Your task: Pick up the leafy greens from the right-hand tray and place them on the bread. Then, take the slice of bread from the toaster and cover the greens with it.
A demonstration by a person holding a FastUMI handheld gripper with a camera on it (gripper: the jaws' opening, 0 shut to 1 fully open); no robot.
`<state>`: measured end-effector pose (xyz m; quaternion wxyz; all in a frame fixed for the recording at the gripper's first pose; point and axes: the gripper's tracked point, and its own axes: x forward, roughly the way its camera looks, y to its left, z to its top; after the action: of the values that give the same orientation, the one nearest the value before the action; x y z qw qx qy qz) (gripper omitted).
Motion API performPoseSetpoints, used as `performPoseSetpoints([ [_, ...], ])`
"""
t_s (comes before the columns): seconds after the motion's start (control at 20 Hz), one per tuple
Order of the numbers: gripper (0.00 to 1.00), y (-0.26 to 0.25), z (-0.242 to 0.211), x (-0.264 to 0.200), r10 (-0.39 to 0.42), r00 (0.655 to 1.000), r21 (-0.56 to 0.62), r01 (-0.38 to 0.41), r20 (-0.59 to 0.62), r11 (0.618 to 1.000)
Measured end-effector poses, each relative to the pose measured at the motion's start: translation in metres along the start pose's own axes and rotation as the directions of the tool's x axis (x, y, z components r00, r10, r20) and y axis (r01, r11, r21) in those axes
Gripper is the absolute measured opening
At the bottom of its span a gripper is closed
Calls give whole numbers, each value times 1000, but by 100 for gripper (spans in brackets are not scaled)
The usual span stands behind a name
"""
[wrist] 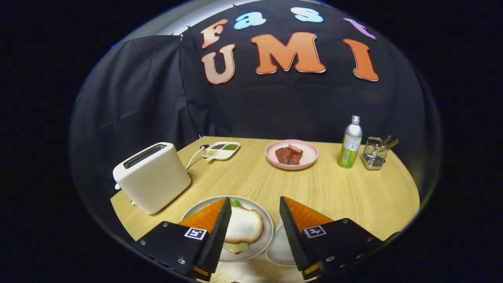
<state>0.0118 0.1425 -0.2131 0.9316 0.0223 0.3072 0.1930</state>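
My gripper (254, 202) is open, its fingers spread wide above the near edge of the table. Between and below the fingers sits a grey plate (267, 232) holding a slice of white bread (243, 226) laid on leafy greens (236, 203), whose green edges peek out at the far and near sides. The left finger covers part of that plate. A white toaster (151, 177) stands left of the plate, its slots dark; I cannot tell whether anything is inside. A white tray (281, 249) lies just right of the plate, mostly hidden by the right finger.
Farther back on the wooden table (353, 196) are a pink plate with red meat pieces (291, 155), a small divided dish of seasonings (221, 150), a green-labelled bottle (350, 143) and a wire holder with utensils (375, 155).
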Motion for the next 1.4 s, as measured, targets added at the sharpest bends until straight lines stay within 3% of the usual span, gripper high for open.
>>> performPoseSetpoints([
  [0.4,85,-9,80,-58,-90,963,-56,107,253,993],
  [0.8,91,-26,146,-109,-206,835,-4,241,510,970],
  [1.2,97,-23,169,-147,-242,722,3,315,648,949],
  [1.4,97,-16,170,-151,-250,705,-29,358,663,933],
])
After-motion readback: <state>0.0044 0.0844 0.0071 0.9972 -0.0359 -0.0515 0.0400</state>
